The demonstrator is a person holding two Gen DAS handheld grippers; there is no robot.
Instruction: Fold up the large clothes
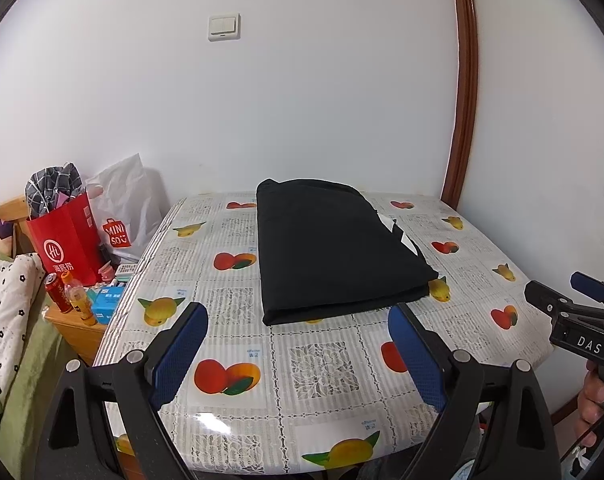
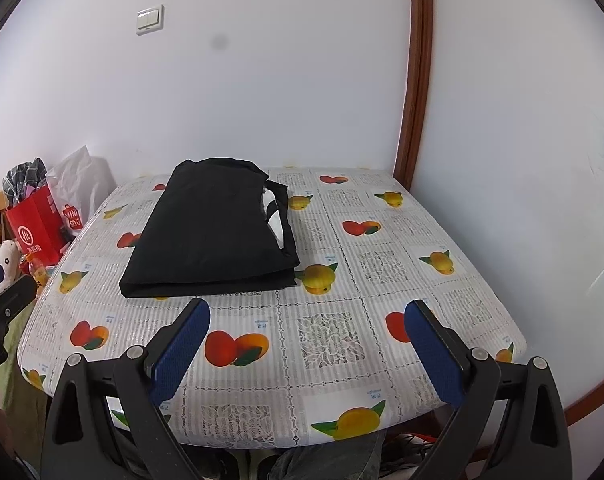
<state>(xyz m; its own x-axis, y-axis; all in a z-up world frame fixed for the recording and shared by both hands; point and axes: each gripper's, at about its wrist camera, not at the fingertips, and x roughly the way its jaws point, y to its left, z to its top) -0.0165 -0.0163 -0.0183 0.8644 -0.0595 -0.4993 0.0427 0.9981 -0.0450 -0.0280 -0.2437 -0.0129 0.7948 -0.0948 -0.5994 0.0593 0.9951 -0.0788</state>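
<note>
A black garment lies folded into a neat rectangle on the fruit-print tablecloth; it also shows in the right wrist view, with a bit of white lining at its right edge. My left gripper is open and empty, held above the table's near edge, short of the garment. My right gripper is open and empty too, near the front edge and to the right of the garment. The right gripper also shows at the right of the left wrist view.
A red paper bag and a white plastic bag stand left of the table, with bottles and a can on a low wooden cabinet. A brown door frame rises at the back right. A white wall is behind.
</note>
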